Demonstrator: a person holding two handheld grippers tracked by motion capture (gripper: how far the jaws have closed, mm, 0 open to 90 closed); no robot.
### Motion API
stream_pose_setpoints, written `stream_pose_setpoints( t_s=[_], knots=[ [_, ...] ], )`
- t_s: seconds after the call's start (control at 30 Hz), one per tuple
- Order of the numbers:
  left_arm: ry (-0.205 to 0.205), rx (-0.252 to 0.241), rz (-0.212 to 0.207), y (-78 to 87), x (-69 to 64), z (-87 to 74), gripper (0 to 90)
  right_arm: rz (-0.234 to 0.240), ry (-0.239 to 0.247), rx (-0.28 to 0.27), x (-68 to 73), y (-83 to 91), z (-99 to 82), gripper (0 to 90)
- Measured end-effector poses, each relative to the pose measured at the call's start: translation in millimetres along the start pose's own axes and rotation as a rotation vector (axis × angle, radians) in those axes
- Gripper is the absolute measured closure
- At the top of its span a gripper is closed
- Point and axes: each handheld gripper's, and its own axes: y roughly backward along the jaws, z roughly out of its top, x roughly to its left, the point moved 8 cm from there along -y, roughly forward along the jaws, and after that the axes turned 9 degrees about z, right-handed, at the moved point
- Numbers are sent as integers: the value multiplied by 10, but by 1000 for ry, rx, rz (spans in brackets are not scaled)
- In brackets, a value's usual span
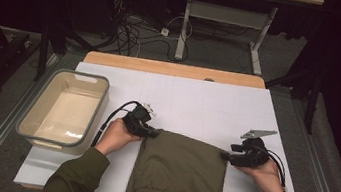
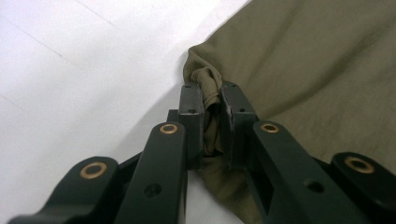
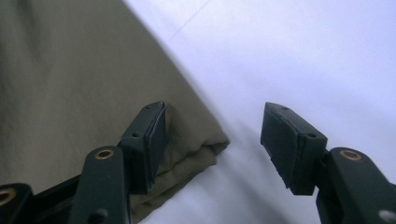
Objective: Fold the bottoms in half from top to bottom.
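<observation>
An olive-green garment (image 1: 180, 170) lies folded on the white table cover (image 1: 197, 105), hanging over the near edge. My left gripper (image 1: 155, 134) is at its far left corner, jaws shut on a bunched fold of the cloth (image 2: 208, 84). My right gripper (image 1: 226, 156) is at the garment's far right corner. In the right gripper view its jaws (image 3: 212, 140) stand apart, with the corner of the garment (image 3: 205, 144) lying between them; the pads are not pressing on it.
A pale plastic tub (image 1: 65, 109) stands at the table's left side, close to my left hand. The wooden table edge (image 1: 174, 69) runs along the back. Beyond it are cables (image 1: 137, 33) and a desk frame (image 1: 225, 15) on the floor.
</observation>
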Motion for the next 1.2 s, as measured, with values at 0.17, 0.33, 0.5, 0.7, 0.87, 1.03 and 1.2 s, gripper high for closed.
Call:
stream_pose_setpoints(
  t_s=[0.17,0.33,0.5,0.7,0.87,1.03,1.2],
  knots=[
    [2,-1,-2,0,1,-1,787,1,5,13,15,-64,-41,453],
    [2,-4,-1,-1,1,-3,787,19,33,20,88,-74,-68,605],
    [2,-4,1,-1,0,-3,787,15,40,23,131,-80,-84,726],
    [-11,-6,19,2,-10,2,789,4,62,28,186,-88,-83,828],
    [-10,-23,38,24,-10,23,819,-17,95,28,200,-70,-60,839],
    [7,-76,67,127,37,80,826,-15,100,-5,167,-3,60,841],
    [29,-130,97,220,151,179,825,-29,101,-52,96,37,236,841]
  ],
)
